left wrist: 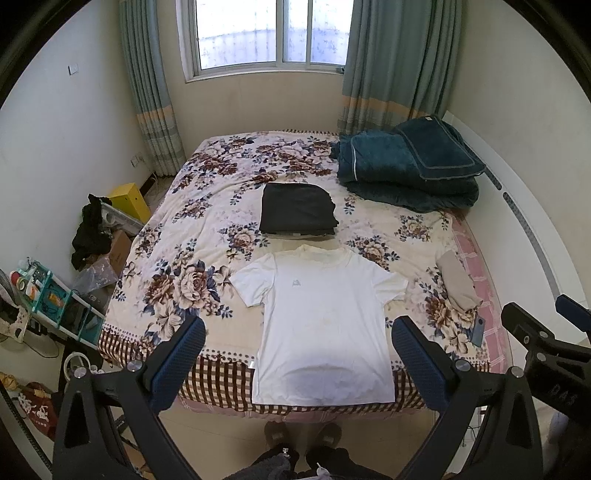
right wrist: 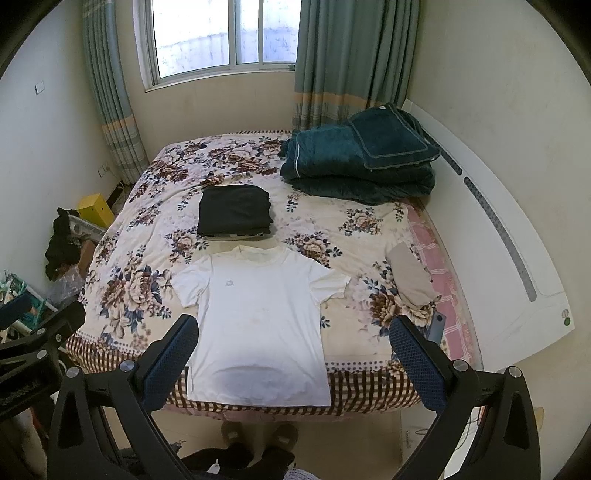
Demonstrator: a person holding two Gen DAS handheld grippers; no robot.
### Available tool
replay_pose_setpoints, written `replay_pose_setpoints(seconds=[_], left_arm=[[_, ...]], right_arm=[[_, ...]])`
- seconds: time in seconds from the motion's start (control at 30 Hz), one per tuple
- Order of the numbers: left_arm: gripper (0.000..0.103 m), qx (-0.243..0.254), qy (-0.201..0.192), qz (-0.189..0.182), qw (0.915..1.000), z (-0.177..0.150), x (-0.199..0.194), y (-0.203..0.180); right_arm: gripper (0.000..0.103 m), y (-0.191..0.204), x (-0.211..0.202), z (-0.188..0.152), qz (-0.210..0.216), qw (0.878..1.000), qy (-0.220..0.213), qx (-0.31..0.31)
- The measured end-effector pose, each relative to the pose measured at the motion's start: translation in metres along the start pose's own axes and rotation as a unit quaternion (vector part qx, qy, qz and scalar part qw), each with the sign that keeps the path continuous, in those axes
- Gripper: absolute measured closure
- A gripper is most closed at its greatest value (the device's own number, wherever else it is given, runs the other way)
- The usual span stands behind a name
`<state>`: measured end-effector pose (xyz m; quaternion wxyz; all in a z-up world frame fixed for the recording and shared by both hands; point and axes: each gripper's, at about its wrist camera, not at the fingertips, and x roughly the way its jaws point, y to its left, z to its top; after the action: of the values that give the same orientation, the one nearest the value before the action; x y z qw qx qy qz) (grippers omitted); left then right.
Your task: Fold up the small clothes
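White cotton-looking T-shirt [left wrist: 317, 325] lies flat, front up, at the near edge of the bed [left wrist: 177, 295], hem hanging just over the checked border, collar pointing away toward the window [left wrist: 269, 33]. Both sleeves spread out.

Left gripper [left wrist: 298, 363] and right gripper [right wrist: 295, 363]: both spread wide, nothing held, both raised above the shirt and well back from it. In the left view the fingers [left wrist: 177, 363] bracket the shirt's lower half. The right gripper's shirt [right wrist: 258, 332] sits left of centre between the pads.

Beyond the collar: a folded black garment [left wrist: 297, 212], close to the collar but apart from it. To the right, a beige cloth [left wrist: 458, 280] near the bed's edge with a phone [left wrist: 477, 330] just beside it. Far right corner: a stack of teal blankets [left wrist: 410, 166].

Risks, as I judge them:
- Hem overhangs the edge, so a one-sided pull could drag the shirt off the bed.
- Thin fabric: pads may pinch both layers plus the floral sheet [left wrist: 207, 206] and lift the bedding too.
- Folding upward may land the shirt on the black garment.

Hard to tell:
- Small chest logo [left wrist: 295, 283] is unreadable.
- Whether the black garment is one piece or several; a striped edge shows under it.
- Grey shadow over the hem hides any wrinkles there.
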<state>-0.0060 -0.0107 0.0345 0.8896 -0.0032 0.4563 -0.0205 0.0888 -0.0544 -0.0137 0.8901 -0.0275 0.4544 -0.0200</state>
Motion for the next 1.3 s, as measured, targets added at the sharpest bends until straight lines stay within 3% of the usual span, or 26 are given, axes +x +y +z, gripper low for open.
replay_pose_setpoints(seconds=[0.23, 0.37, 0.43, 0.6, 0.7, 0.93, 1.07, 1.3], left_arm=[[0.0, -0.002, -0.015, 0.014, 0.9998, 0.003, 0.02, 0.013], [0.0, 0.021, -0.048, 0.063, 0.9966, 0.005, 0.063, 0.022], [0.0, 0.027, -0.043, 0.072, 0.9961, 0.006, 0.097, 0.028], [0.0, 0.015, -0.016, 0.059, 0.998, 0.005, 0.182, 0.038], [0.0, 0.011, -0.002, 0.083, 0.9965, 0.0, 0.243, 0.033], [0.0, -0.004, 0.071, 0.146, 0.9868, -0.014, 0.372, 0.019], [0.0, -0.012, 0.101, 0.149, 0.9836, -0.027, 0.446, 0.005], [0.0, -0.015, 0.141, 0.139, 0.9801, -0.047, 0.567, -0.023]], right_arm=[[0.0, 0.008, 0.013, 0.002, -0.003, 1.0, 0.008, 0.009], [0.0, 0.003, 0.056, 0.003, -0.019, 0.999, 0.022, 0.04], [0.0, -0.008, 0.088, 0.001, -0.034, 0.997, 0.027, 0.064], [0.0, -0.055, 0.195, -0.013, -0.088, 0.985, 0.064, 0.135], [0.0, -0.094, 0.261, -0.024, -0.098, 0.974, 0.093, 0.182], [0.0, -0.187, 0.434, -0.048, -0.077, 0.948, 0.173, 0.256], [0.0, -0.23, 0.547, -0.062, -0.071, 0.935, 0.216, 0.272], [0.0, -0.257, 0.698, -0.086, -0.04, 0.918, 0.243, 0.312]])
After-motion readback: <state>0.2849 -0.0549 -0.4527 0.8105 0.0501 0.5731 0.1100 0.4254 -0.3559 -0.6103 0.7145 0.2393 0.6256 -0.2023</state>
